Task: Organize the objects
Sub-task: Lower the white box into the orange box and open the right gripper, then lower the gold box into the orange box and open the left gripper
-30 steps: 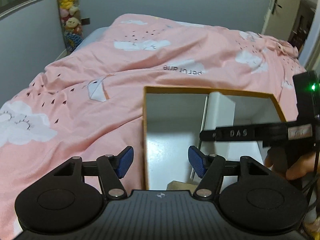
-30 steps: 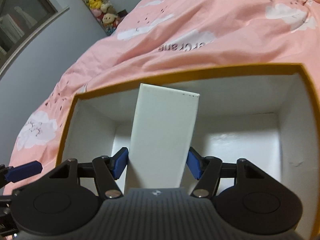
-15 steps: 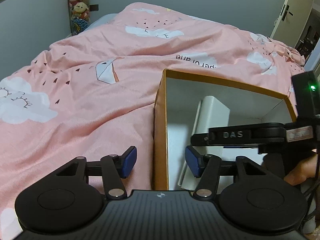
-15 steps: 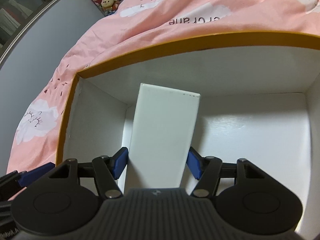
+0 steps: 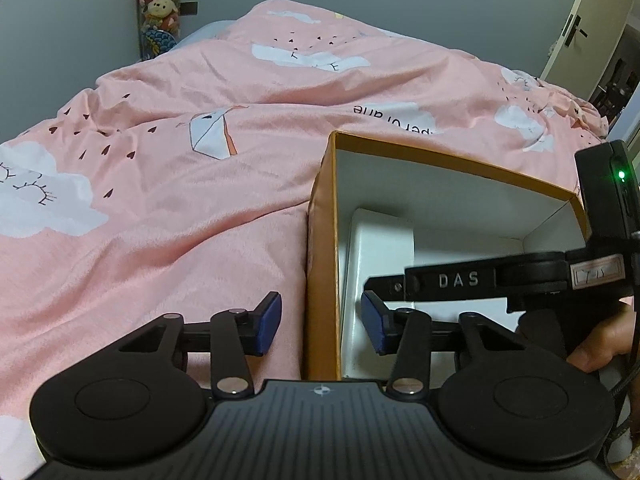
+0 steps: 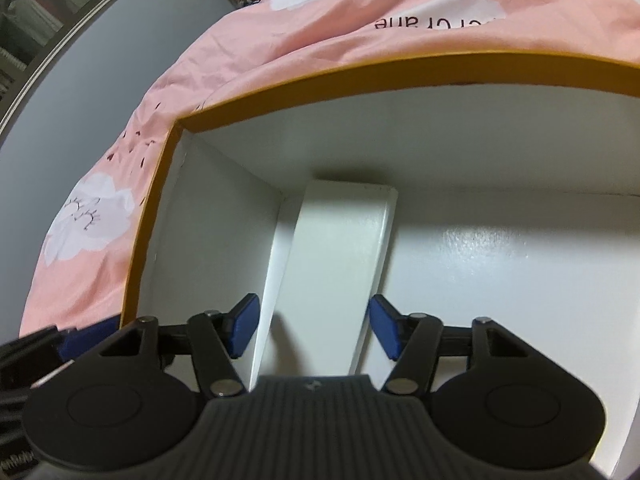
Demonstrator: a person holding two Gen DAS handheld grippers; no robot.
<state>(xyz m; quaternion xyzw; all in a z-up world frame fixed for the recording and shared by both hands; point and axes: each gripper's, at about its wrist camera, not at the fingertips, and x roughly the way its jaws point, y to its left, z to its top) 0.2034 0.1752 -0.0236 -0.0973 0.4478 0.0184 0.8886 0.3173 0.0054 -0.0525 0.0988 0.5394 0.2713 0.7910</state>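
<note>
Bed [image 5: 168, 216]: lying under a pink quilt, carrying the orange box [image 5: 320, 264].
White box [image 6: 340, 272]: resting inside it, long axis pointing away.
Right hand-held gripper [image 6: 312, 328]: nearer, closing, pads not yet touching.
Left hand-held gripper [image 5: 320, 322]: closing astride the orange wall.

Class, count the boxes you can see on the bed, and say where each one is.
2. The orange box sits open on the pink duvet; the white box leans inside it, near its left wall. Others may be hidden.
</note>
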